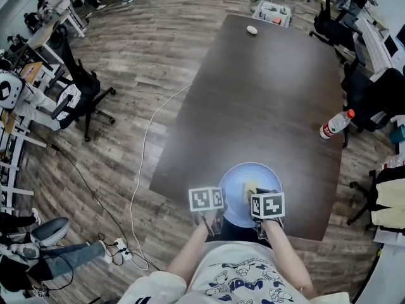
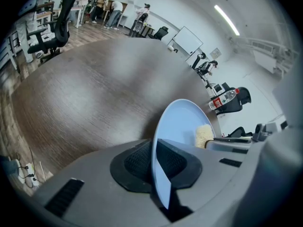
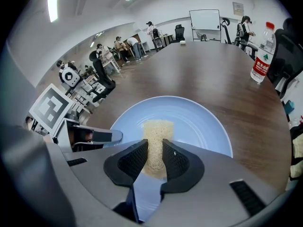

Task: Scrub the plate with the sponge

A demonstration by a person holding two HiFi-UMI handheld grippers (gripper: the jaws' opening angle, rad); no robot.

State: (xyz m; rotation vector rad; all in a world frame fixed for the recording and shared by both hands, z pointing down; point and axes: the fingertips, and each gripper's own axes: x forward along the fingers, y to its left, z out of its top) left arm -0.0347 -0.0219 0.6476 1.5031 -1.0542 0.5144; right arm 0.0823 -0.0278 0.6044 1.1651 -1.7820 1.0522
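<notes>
The right gripper (image 3: 154,157) had its ribbed black pads clamped on a pale yellow, coarse-grained rectangular sponge (image 3: 157,132), whose far end lay on the middle of a round, smooth light-blue plate (image 3: 201,122). The left gripper (image 2: 155,150) was closed on that plate's thin near rim, and the plate sat at the near edge of a long, dark wood-grain table (image 3: 213,74). Well apart, near the table's right edge, stood a clear plastic bottle (image 3: 262,51) with a red cap and a red-and-white label, its print too small to read.
</notes>
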